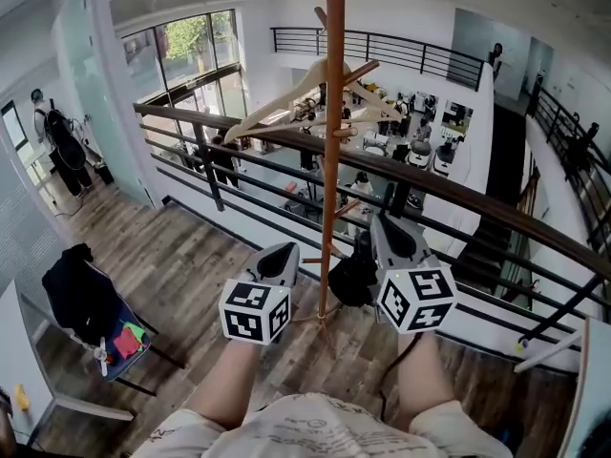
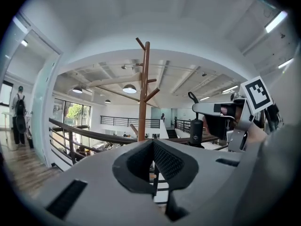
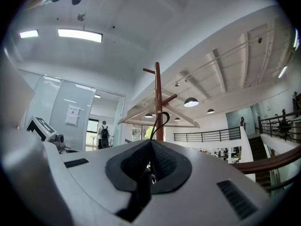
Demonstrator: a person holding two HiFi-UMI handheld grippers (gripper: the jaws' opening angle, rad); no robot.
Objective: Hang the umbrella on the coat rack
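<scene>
The brown wooden coat rack stands straight ahead, its pole between my two grippers, with a pale wooden hanger on its pegs. My right gripper is shut on the folded black umbrella, which hangs just right of the pole. In the right gripper view the umbrella's black strap loop rises from the jaws of my right gripper in front of the rack. My left gripper is shut and holds nothing. Its own view shows the closed left gripper, the rack and the umbrella handle.
A dark railing runs behind the rack, with a drop to a lower floor beyond it. A chair with dark clothes stands at the left. A person stands by the glass wall far left.
</scene>
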